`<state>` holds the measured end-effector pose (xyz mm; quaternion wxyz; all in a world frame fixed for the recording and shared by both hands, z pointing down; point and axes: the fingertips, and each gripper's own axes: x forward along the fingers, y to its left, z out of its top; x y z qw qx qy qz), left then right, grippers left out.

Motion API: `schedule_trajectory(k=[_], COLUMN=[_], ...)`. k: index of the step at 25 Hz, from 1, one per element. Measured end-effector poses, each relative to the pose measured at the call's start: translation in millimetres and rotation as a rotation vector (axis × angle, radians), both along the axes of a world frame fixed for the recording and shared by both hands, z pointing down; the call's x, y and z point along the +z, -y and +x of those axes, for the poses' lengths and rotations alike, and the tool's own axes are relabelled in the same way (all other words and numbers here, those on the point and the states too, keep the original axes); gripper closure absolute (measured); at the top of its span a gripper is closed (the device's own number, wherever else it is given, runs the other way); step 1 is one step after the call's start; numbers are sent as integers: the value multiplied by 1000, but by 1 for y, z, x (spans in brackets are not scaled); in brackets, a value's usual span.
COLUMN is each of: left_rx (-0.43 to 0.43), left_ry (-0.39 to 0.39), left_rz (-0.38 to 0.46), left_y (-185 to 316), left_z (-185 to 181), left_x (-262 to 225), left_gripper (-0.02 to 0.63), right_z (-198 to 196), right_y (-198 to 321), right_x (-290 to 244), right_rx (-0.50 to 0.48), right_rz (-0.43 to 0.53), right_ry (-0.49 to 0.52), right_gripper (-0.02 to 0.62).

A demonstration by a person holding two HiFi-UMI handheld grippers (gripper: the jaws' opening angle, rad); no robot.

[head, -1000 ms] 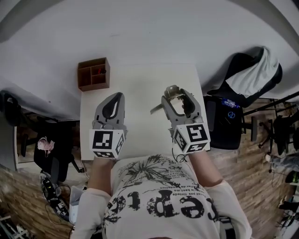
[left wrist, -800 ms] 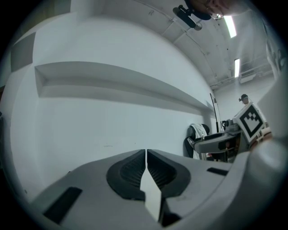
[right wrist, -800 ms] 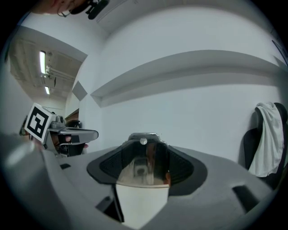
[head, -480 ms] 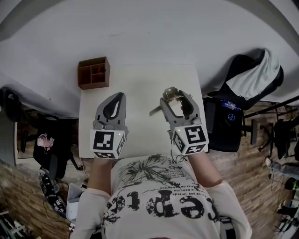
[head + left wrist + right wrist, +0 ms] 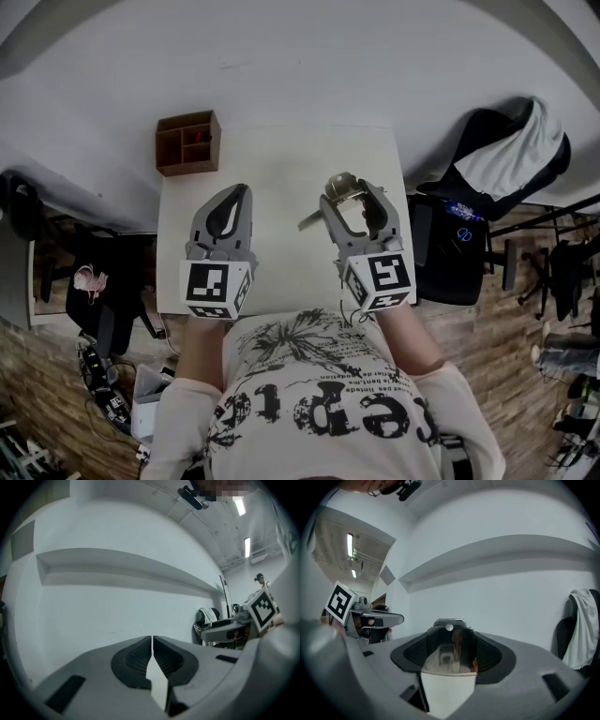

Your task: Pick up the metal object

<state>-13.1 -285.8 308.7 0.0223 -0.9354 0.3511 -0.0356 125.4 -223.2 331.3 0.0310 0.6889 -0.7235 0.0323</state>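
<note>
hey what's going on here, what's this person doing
A person holds a pair of tongs in each hand over a white table. The right tongs are shut on a shiny metal object, so the pick-up looks done. The left tongs are shut with nothing between the jaws, held alongside. A brown box sits at the table's far left corner, with neither pair of tongs near it.

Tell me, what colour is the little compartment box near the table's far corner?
The compartment box is reddish brown, best seen in the head view.
</note>
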Motion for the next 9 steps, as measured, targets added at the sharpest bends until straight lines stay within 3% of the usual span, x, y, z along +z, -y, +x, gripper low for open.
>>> schedule_trajectory(k=[9], left_rx=[4], left_ry=[-13], left_rz=[4], left_y=[-3], left_z=[0], left_x=[-3], left_gripper=[592], right_z=[0], right_y=[-1], right_x=[-1], right_rx=[12], right_rz=[5], right_ry=[5], right_gripper=[316])
